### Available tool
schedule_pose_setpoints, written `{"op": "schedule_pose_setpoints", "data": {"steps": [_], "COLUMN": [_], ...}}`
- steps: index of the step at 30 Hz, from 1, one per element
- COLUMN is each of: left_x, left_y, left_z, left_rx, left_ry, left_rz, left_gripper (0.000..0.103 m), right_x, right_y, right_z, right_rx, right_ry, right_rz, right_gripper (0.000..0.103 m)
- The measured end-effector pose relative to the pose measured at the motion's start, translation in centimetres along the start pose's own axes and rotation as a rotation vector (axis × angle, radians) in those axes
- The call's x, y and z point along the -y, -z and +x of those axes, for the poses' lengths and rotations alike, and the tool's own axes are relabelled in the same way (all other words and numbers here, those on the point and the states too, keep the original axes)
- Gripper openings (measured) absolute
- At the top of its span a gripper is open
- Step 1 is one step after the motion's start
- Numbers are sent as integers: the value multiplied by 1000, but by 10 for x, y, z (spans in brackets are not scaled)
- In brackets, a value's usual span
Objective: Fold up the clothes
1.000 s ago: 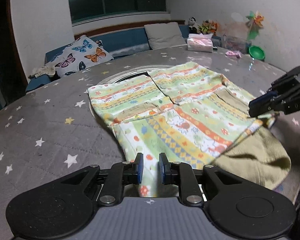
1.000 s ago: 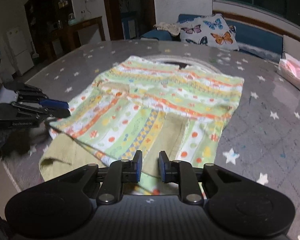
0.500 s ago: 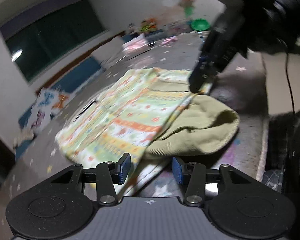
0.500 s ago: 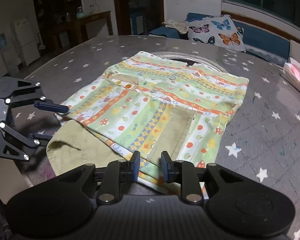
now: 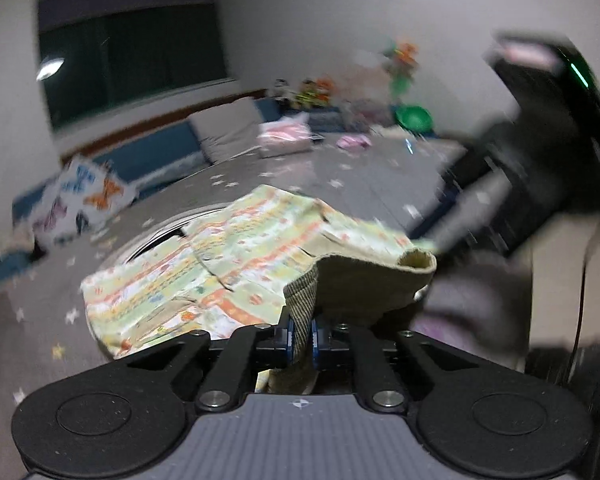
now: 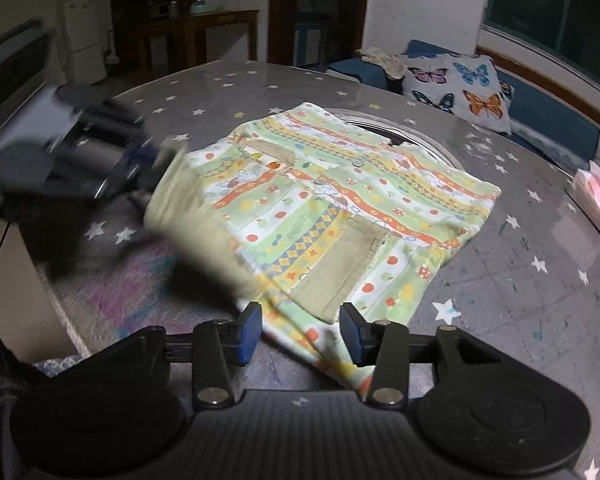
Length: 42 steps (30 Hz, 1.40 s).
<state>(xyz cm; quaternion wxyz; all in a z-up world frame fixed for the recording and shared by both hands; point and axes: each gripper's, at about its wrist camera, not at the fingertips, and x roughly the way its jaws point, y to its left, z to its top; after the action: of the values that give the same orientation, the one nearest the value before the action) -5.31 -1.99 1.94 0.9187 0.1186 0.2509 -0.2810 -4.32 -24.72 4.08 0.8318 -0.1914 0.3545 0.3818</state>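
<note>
Left gripper (image 5: 300, 338): jaws have just closed and now pinch a ribbed olive-tan edge of the garment; the cloth stands up from between the blue pads (image 5: 287, 338) and arches away to the right.
Right gripper (image 6: 300, 334): jaws have just been opening and stand moderately wide; the printed hem lies between the blue pads (image 6: 249, 334), but neither pad presses on it.
Garment (image 6: 340, 200): a child's piece in green, yellow and orange stripes with fruit and mushroom prints, spread flat ahead of the right fingers; its plain olive-tan lining is turned up along the side nearest the left fingers.
Lining patch (image 6: 340, 268): a tan rectangle just beyond the right fingertips, lying on the print.
Table (image 6: 540, 280): grey cover with white stars, under the whole garment.
Butterfly cushion (image 6: 456, 88): far beyond the right fingers, on a blue bench (image 6: 548, 116).
Pink packet (image 6: 598, 200): well off to the right of the right fingers, at the table edge.
Sharpness: the left view is blurred, as is the left gripper in the right view.
</note>
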Motion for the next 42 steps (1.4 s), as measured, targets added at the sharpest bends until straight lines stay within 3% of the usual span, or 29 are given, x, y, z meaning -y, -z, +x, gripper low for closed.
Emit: {"op": "schedule_pose_setpoints", "data": {"steps": [3,10,12,14,17,19,24,29,33,37,42], "left_x": [-15,-35,-40,-43,-43,-40,-28,-8,0,-4,-10], "left_y": [-10,-14,-10,-6,-1,3,14,29,39,46,45], "left_z": [8,25,28,29,19,7,-22,-31,-20,-13,-26], "left_rx": [-8,-49,-64,-77,-76,-65,-47,-60,-88,-92,-58], "left_ry": [19,24,20,10,-3,-19,-53,-84,-147,-187,-199], "left_rz": [-86,-165,-186,-198,-186,-159,-74,37,150,212,215], "left_gripper": [8,8,12,14,24,41,60,60,56,25,7], "right_x": [-5,-12,-7,-1,16,24,30,35,36,37,33], "right_y": [-3,-16,-19,-22,-28,-31,-40,-47,-51,-52,-48], "right_z": [4,29,37,42,44,42,40,38,35,33,28], "right_rx": [24,63,47,29,28,33,54,75,94,113,145], "right_ry": [-10,-49,-76,-93,-135,-155,-163,-158,-145,-130,-106], "right_rz": [-36,-53,-9,42,146,190,223,243,248,258,280], "right_gripper": [50,47,27,20,13,12,11,10,10,10,8]}}
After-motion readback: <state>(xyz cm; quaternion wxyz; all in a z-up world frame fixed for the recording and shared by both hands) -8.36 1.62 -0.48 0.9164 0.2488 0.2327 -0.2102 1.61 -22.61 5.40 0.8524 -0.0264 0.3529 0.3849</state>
